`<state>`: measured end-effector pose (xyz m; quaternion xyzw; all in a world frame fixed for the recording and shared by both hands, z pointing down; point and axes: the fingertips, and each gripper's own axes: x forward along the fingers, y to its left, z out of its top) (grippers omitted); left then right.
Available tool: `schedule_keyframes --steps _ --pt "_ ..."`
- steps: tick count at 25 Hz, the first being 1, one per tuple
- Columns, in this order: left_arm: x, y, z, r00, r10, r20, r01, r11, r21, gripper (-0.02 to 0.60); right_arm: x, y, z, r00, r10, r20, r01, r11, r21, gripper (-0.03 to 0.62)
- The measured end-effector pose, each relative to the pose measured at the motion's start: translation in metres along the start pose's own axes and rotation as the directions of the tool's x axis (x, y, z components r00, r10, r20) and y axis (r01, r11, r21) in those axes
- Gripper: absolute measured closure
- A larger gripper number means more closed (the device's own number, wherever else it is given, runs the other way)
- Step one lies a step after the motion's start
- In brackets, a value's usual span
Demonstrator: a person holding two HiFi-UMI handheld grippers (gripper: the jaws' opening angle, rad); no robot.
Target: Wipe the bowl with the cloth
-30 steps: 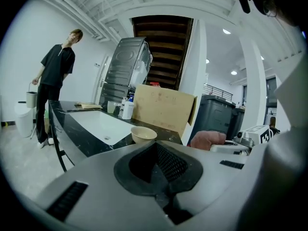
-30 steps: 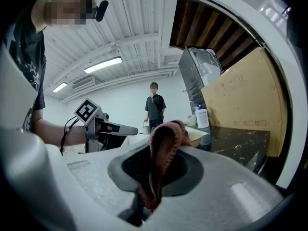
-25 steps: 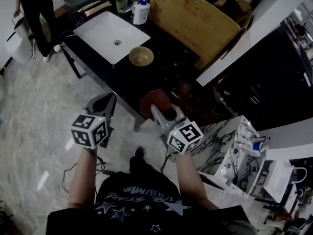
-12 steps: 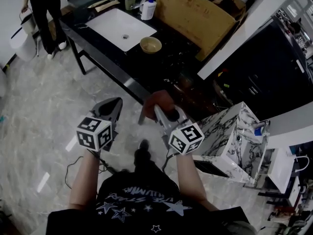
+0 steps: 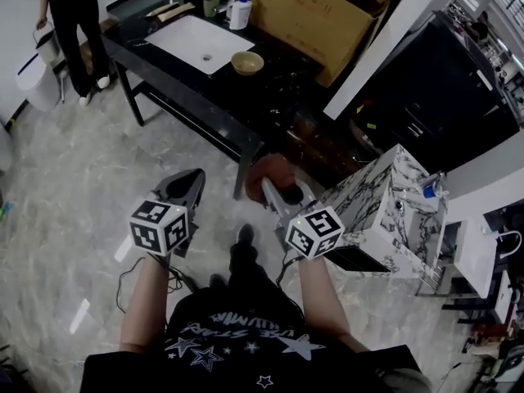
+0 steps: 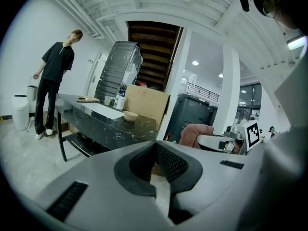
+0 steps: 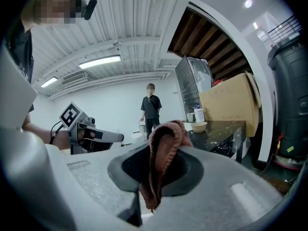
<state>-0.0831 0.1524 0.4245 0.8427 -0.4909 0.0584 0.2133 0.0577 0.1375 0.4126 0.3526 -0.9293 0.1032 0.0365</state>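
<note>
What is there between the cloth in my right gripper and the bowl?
In the head view, only the near corner and a bare stretch of the black countertop separate the cloth, clamped in the right gripper, from the bowl.

the left forearm [image 5: 144, 297] and right forearm [image 5: 315, 297] are stretching forward side by side. the left gripper [image 5: 191, 180] is tilting slightly downward, jaws pressing together on nothing. the right gripper [image 5: 268, 188] is clamping the cloth [image 7: 166, 143].

tan bowl [image 5: 247, 62] upright on black counter [image 5: 282, 88]; reddish cloth [image 7: 163, 148] (bunched) pinched in right gripper [image 5: 281, 196].
</note>
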Motion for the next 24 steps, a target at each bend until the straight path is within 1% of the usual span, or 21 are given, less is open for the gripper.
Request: schedule_keyframes --steps 5,11,17,24 --pt "-0.017 -0.016 -0.011 1.0 -0.021 0.007 0.021 1.0 0.011 0.574 -0.025 0.015 -0.008 1.0 -0.025 0.0 0.025 1.0 0.005 0.545" --pt "-0.031 -0.028 -0.015 1.0 -0.029 0.008 0.028 0.999 0.017 0.574 -0.038 0.033 -0.01 1.0 -0.025 -0.002 0.025 1.0 -0.01 0.545" --pt "-0.037 -0.034 -0.017 0.999 -0.035 0.01 0.035 0.999 0.017 0.574 -0.043 0.04 -0.013 0.999 -0.029 -0.017 0.028 0.999 -0.022 0.545" --pt "-0.042 -0.028 -0.011 0.999 -0.03 0.02 0.03 0.999 0.015 0.574 -0.037 0.045 -0.011 0.999 -0.026 -0.028 0.025 0.999 -0.028 0.545"
